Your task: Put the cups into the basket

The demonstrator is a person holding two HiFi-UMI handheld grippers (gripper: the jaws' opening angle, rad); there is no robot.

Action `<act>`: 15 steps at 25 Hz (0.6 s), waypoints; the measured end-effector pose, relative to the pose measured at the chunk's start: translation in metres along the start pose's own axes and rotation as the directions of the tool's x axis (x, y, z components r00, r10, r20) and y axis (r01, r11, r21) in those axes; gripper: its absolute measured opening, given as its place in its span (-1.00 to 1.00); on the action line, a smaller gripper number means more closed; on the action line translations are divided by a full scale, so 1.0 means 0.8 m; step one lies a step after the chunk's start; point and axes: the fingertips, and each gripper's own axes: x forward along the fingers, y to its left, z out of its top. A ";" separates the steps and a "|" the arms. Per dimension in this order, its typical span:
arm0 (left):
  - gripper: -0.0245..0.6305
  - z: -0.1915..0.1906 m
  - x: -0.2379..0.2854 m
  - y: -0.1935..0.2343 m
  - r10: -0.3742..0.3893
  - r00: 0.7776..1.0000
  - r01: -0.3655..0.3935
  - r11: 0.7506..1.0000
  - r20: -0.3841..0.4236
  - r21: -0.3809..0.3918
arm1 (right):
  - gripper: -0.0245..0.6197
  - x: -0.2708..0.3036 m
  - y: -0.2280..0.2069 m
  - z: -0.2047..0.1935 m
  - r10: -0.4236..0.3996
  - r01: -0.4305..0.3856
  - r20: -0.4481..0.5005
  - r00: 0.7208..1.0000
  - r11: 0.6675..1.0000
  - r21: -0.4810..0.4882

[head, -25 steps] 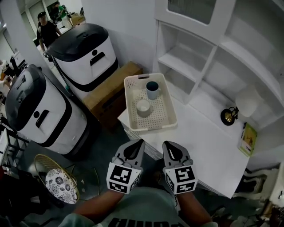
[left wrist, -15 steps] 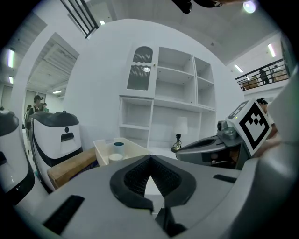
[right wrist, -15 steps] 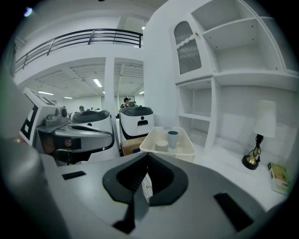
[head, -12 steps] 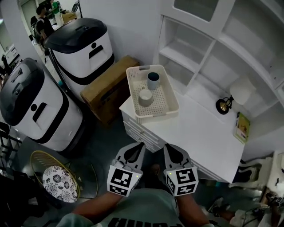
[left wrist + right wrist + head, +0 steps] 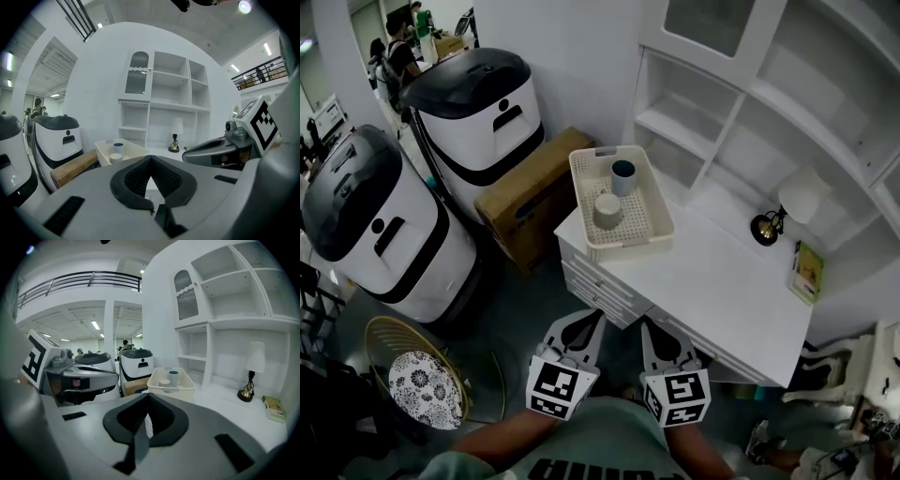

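A cream perforated basket (image 5: 579,202) sits on the left end of the white desk (image 5: 722,291). Inside it stand a blue-grey cup (image 5: 622,174) and a white cup (image 5: 607,210). My left gripper (image 5: 586,324) and right gripper (image 5: 652,328) hang side by side close to my body, short of the desk's front edge, both shut and empty. The left gripper view shows its jaws (image 5: 150,160) together, with the basket (image 5: 104,151) and cups far ahead. The right gripper view also shows jaws (image 5: 147,400) together, with the basket (image 5: 171,386) beyond.
Two large white-and-black machines (image 5: 478,103) (image 5: 375,230) and a cardboard box (image 5: 534,192) stand left of the desk. A lamp (image 5: 783,206) and a book (image 5: 806,272) are on the desk's right. White shelving (image 5: 741,112) rises behind. A wire stand with a patterned plate (image 5: 422,384) is on the floor.
The view has pulled back from the desk, so the basket and cups look smaller and farther. Both grippers have stayed shut and drawn back from the desk edge.
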 end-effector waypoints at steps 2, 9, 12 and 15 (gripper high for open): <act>-0.92 -0.001 -0.001 -0.007 0.000 1.000 0.000 1.000 -0.001 0.008 | -0.88 -0.004 0.000 -0.004 -0.002 0.002 0.002 1.000 1.000 -0.001; -0.92 -0.011 -0.002 -0.023 0.005 1.000 -0.005 1.000 -0.018 0.008 | -0.88 -0.017 0.006 -0.012 0.016 -0.016 0.006 1.000 1.000 -0.027; -0.92 -0.011 -0.001 -0.029 0.003 1.000 -0.003 1.000 -0.015 0.009 | -0.89 -0.021 0.004 -0.015 0.016 -0.016 0.007 1.000 0.999 -0.038; -0.92 -0.013 -0.003 -0.032 0.002 1.000 -0.002 1.000 -0.017 0.007 | -0.89 -0.023 0.006 -0.016 0.021 -0.021 0.009 1.000 0.999 -0.035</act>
